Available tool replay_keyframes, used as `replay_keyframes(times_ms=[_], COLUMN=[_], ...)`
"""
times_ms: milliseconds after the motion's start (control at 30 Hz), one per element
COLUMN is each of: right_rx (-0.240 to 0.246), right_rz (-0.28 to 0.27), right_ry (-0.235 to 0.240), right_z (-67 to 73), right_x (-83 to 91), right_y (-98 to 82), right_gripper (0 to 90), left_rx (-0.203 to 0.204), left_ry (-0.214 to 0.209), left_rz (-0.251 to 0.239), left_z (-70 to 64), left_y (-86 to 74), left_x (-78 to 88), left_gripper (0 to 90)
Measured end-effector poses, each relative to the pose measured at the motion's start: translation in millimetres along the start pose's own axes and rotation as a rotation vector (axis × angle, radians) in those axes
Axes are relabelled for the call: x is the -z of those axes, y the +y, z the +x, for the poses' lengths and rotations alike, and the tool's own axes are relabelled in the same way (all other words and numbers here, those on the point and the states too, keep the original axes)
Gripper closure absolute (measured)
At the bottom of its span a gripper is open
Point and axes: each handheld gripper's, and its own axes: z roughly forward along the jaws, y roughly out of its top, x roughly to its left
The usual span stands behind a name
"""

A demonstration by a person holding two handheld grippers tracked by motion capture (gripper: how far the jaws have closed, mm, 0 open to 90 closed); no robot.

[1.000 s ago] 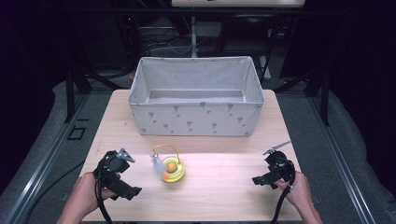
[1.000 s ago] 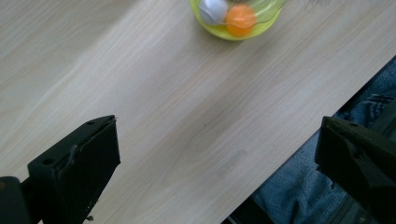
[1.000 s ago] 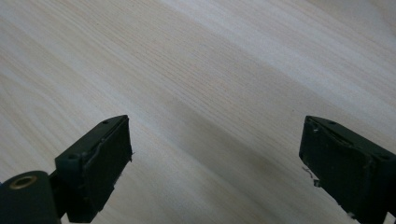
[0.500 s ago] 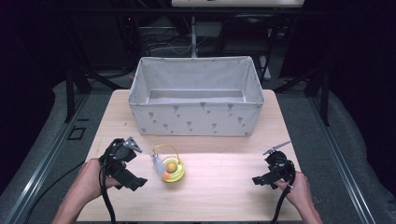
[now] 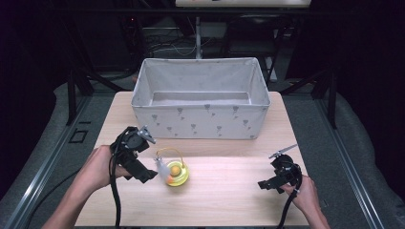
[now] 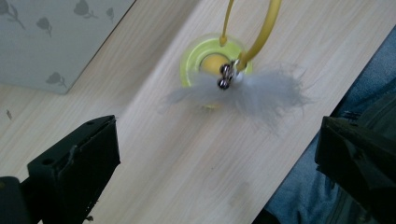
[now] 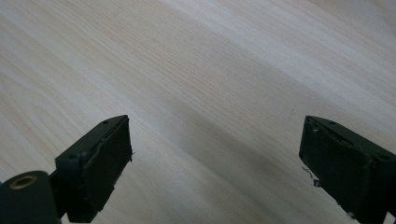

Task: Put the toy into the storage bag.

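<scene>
A small yellow-green round toy (image 5: 175,174) with an orange ball, a yellow wire loop and a grey feather sits on the wooden table (image 5: 229,191), left of centre. In the left gripper view the toy (image 6: 212,63) lies ahead of the jaws, its grey feather (image 6: 247,93) and two small metal bells hanging from the loop. My left gripper (image 5: 147,169) is open, just left of the toy and apart from it. My right gripper (image 5: 264,184) is open near the table's right front, over bare wood, with nothing between its jaws.
A large white fabric bin (image 5: 200,98) with a small grey print stands at the back of the table, and I see nothing inside it. Bare wood lies between the toy and the right gripper. Dark floor and metal frames surround the table.
My left gripper has moved forward and right, closer to the toy. The right gripper has stayed where it was.
</scene>
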Motion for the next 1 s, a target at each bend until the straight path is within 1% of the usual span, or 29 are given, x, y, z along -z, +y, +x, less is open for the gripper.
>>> replay_keyframes(times_ms=[33, 67, 133, 167, 200, 267, 333, 367, 400, 433, 467, 500, 533, 567, 633, 667, 700, 767, 800, 833, 900, 933, 1000], right_rx=[0.001, 0.001, 0.001, 0.001, 0.001, 0.002, -0.008, -0.008, -0.005, -0.014, -0.007, -0.009, -0.004, -0.003, -0.013, -0.01, -0.018, -0.018, -0.012, -0.012, -0.012, -0.011, -0.009], right_rz=[-0.002, -0.002, -0.002, -0.002, -0.002, -0.002, -0.006, -0.006, -0.003, -0.014, -0.007, -0.008, -0.003, -0.004, -0.014, -0.008, -0.018, -0.018, -0.014, -0.013, -0.012, -0.012, -0.012], right_ry=[0.001, 0.001, 0.001, 0.001, 0.001, 0.001, 0.006, 0.006, 0.005, 0.005, 0.004, 0.007, -0.001, 0.0, 0.006, 0.009, 0.014, 0.014, 0.006, 0.007, 0.007, 0.007, 0.007], right_z=[-0.2, -0.2, -0.2, -0.2, -0.2, -0.3, -0.1, -0.1, -0.5, 0.2, -0.4, -0.2, -0.4, -0.3, 0.1, -0.5, -0.1, -0.1, -0.4, -0.4, -0.5, -0.4, -0.3], right_x=[-0.2, -0.2, -0.4, -0.4, -0.3, -0.2, -0.2, -0.2, 0.1, -0.1, 0.3, 0.2, 0.4, 0.4, -0.2, -0.1, -0.5, -0.5, -0.2, -0.1, -0.2, -0.1, -0.1], right_y=[-0.1, -0.1, -0.2, -0.2, -0.3, -0.3, -0.6, -0.6, -0.5, -0.8, -0.6, -0.6, -0.7, -0.7, -0.9, -0.8, -1.1, -1.1, -1.1, -1.2, -1.4, -1.3, -1.2], right_gripper=[8.7, 8.7, 8.6, 8.6, 8.6, 8.7, 8.6, 8.6, 8.6, 8.7, 8.7, 8.7, 8.7, 8.7, 8.7, 8.7, 8.7, 8.7, 8.7, 8.7, 8.7, 8.7, 8.7], left_rx=[-0.012, -0.012, -0.032, -0.032, -0.044, -0.049, -0.067, -0.067, -0.078, -0.087, -0.094, -0.103, -0.109, -0.119, -0.126, -0.141, -0.146, -0.15, -0.161, -0.168, -0.172, -0.185, -0.19], left_ry=[-0.002, -0.002, -0.003, -0.003, -0.01, -0.011, -0.015, -0.015, -0.016, -0.022, -0.025, -0.023, -0.02, -0.022, -0.024, -0.018, -0.023, -0.023, -0.018, -0.018, -0.018, -0.018, -0.017], left_rz=[0.006, 0.006, 0.014, 0.014, 0.02, 0.023, 0.038, 0.038, 0.043, 0.042, 0.042, 0.049, 0.047, 0.058, 0.063, 0.078, 0.083, 0.087, 0.097, 0.101, 0.107, 0.119, 0.119], left_z=[-0.1, -0.1, 0.0, 0.0, 0.1, -0.1, -1.1, -1.1, -1.5, -2.6, -3.0, -3.8, -4.8, -5.4, -6.1, -7.2, -7.7, -8.3, -9.0, -11.0, -12.1, -13.7, -14.5], left_y=[5.3, 5.3, 13.8, 13.8, 20.2, 23.1, 32.0, 32.0, 35.1, 41.6, 45.1, 48.8, 51.9, 55.4, 58.5, 64.4, 66.9, 69.3, 71.7, 74.9, 76.2, 78.3, 78.9], left_x=[0.4, 0.4, 0.5, 0.5, 0.3, -0.2, -2.4, -2.4, -3.0, -3.9, -4.0, -4.1, -4.8, -4.8, -5.6, -7.2, -8.0, -8.7, -9.3, -11.2, -12.6, -14.6, -15.5], left_gripper=[0.3, 0.2, 0.3, 0.3, 0.3, 0.3, 0.4, 0.4, 0.4, 1.2, 2.9, 6.2, 10.0, 13.7, 22.3, 27.3, 30.9, 40.8, 40.8, 48.6, 54.3, 57.5, 63.3])
